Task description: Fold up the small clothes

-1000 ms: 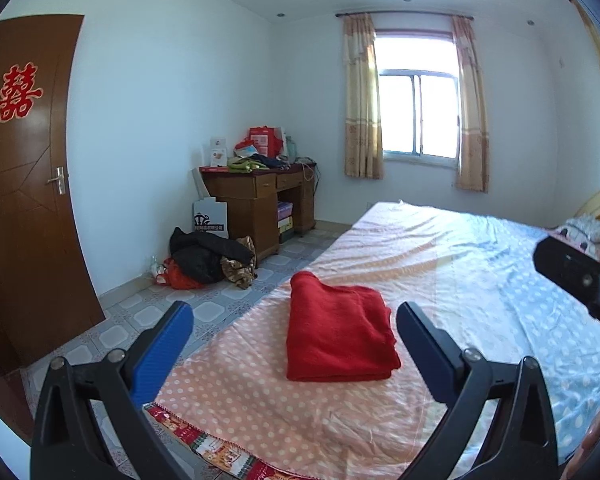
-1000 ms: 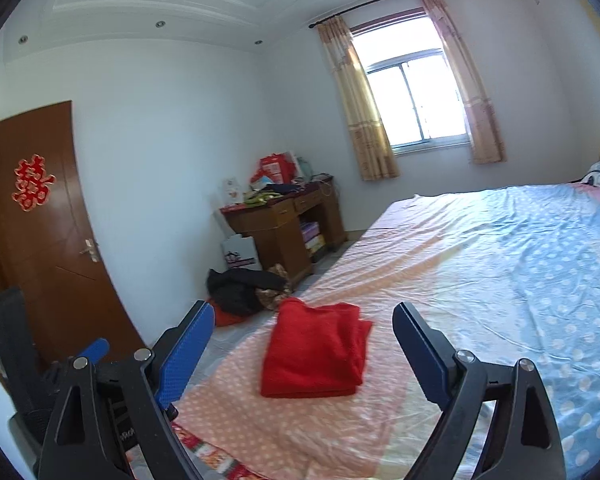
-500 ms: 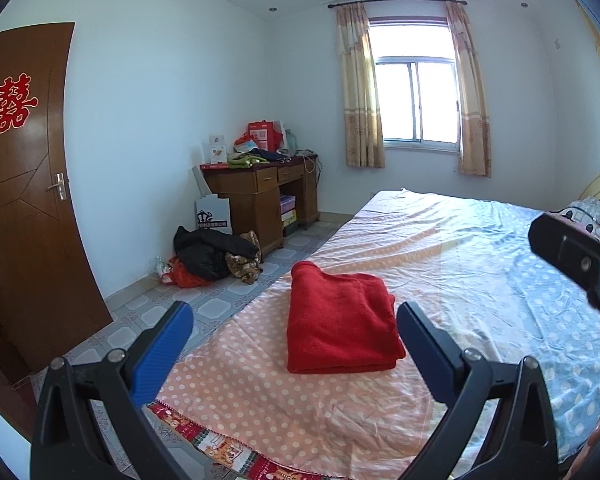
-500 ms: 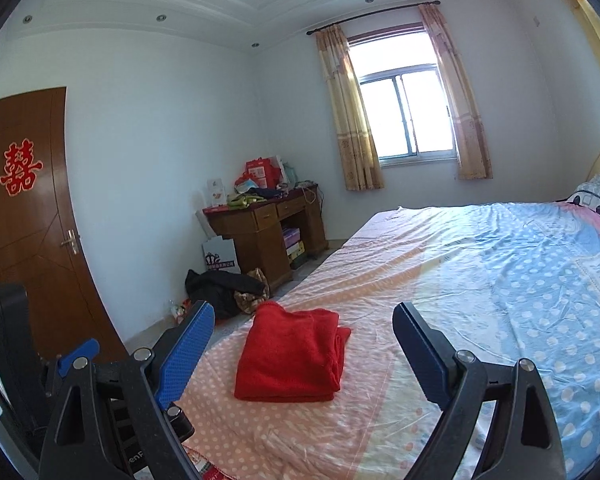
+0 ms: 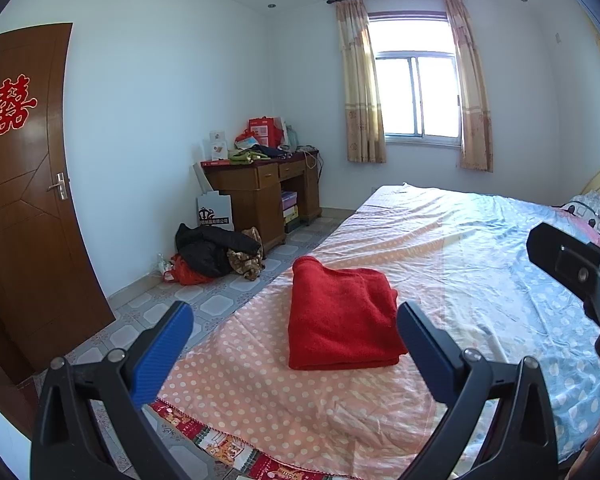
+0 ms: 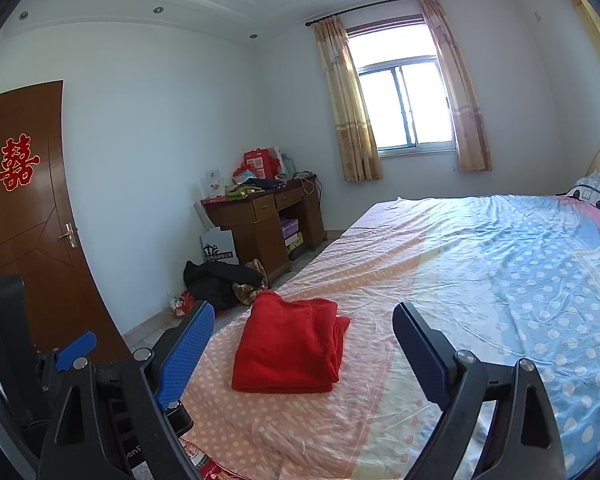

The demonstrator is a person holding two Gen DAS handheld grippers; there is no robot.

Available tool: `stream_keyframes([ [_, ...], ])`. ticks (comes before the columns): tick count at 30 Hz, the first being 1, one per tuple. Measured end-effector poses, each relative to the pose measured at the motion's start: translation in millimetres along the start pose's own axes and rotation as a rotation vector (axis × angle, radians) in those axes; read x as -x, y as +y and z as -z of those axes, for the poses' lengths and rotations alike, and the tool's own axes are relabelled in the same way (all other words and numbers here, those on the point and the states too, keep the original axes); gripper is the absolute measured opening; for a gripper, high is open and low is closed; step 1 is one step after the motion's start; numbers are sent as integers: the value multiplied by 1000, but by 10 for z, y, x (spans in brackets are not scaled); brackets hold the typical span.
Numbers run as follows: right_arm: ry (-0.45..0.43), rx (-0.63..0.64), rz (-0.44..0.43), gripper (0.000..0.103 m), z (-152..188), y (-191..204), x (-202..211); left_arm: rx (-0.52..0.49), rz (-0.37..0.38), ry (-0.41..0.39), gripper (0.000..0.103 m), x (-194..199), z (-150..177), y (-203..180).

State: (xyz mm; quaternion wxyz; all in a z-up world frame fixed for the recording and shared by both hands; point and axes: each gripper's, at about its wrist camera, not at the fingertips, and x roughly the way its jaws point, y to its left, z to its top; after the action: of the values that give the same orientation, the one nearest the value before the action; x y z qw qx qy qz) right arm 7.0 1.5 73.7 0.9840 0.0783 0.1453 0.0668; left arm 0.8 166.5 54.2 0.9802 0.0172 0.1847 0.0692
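Red garment (image 5: 342, 316) lies folded into a compact rectangle on the bed (image 5: 480, 264), on the pink dotted part of the sheet, near the bed's foot edge and toward its floor side. Edges look squared and layers stacked, so the fold on this piece reads as finished; no other loose small clothes show on the bed.

Left gripper (image 5: 294, 338): jaws wide open, nothing between the pads, held short of the garment and above the bed's foot edge. Right gripper (image 6: 304, 336): jaws likewise spread wide and empty, also short of the garment, which sits between the fingers only by line of sight. Neither touches cloth. Likely reason: both are drawn back to leave the folded piece undisturbed, or poised for a next item.

Each gripper appears at the edge of the other's view, so the two hang side by side at the bed's foot.

Writing: a red double-happiness character (囍) (image 5: 11, 105) on the door (image 5: 28, 200), off the bed's floor side. A white carton (image 5: 215, 210) leaning by the desk (image 5: 260, 184), beyond the bed's floor side, bears a dark crest and a line of Chinese print ending in 有限公司; the rest is too small to read. Red bag (image 5: 265, 132) on the desk: print illegible.
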Motion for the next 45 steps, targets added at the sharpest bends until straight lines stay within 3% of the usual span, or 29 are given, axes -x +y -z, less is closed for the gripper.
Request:
stream_keyframes([
  [45, 25, -13, -6, 91, 36, -104, -40, 3, -2, 18, 103, -19, 6, -31],
])
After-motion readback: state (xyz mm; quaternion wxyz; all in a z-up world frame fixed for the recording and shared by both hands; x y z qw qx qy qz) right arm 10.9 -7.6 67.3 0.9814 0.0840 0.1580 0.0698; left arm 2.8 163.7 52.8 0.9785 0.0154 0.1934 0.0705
